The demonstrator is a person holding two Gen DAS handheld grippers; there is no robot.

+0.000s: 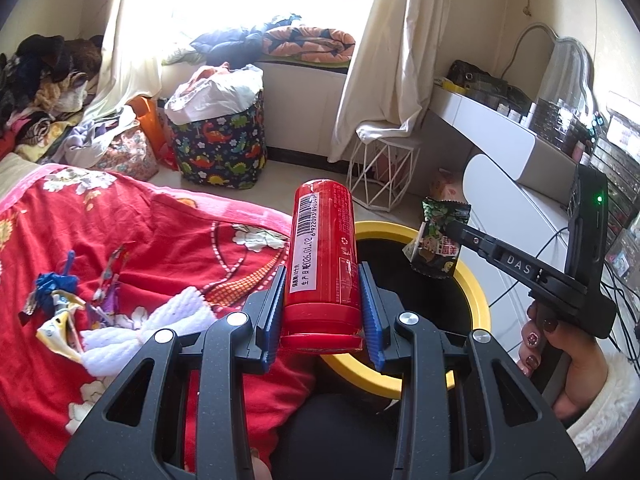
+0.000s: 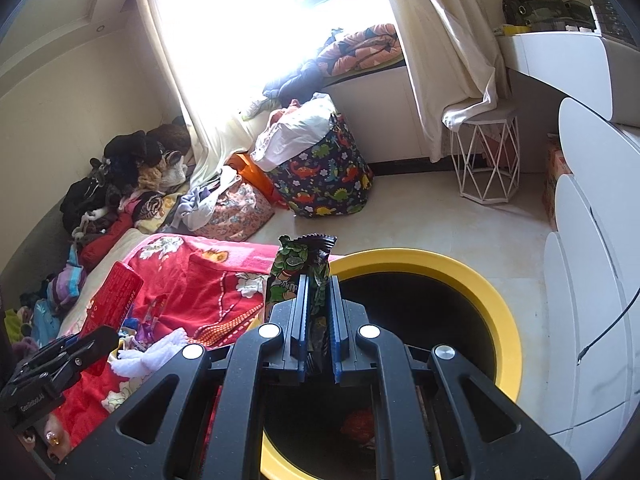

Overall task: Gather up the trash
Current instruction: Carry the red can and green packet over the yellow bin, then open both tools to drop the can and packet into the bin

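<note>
My left gripper (image 1: 322,280) is shut on a red can (image 1: 322,256) with a white barcode label, held lengthwise near the edge of the yellow-rimmed black bin (image 1: 476,292). My right gripper (image 2: 319,284) is shut on a green and black snack wrapper (image 2: 298,264), hanging over the near left rim of the same bin (image 2: 472,280). The left wrist view shows that wrapper (image 1: 438,240) pinched in the right gripper (image 1: 454,229) above the bin. From the right wrist view, the red can (image 2: 116,296) appears at far left. Something orange (image 2: 360,426) lies in the bin's bottom.
A red floral blanket (image 1: 132,248) covers the bed on the left, with crumpled wrappers (image 1: 60,312) and a white knitted piece (image 1: 160,324) on it. A dinosaur-print hamper (image 1: 220,144), a white wire stool (image 1: 384,168) and a white dresser (image 1: 516,184) stand around the floor.
</note>
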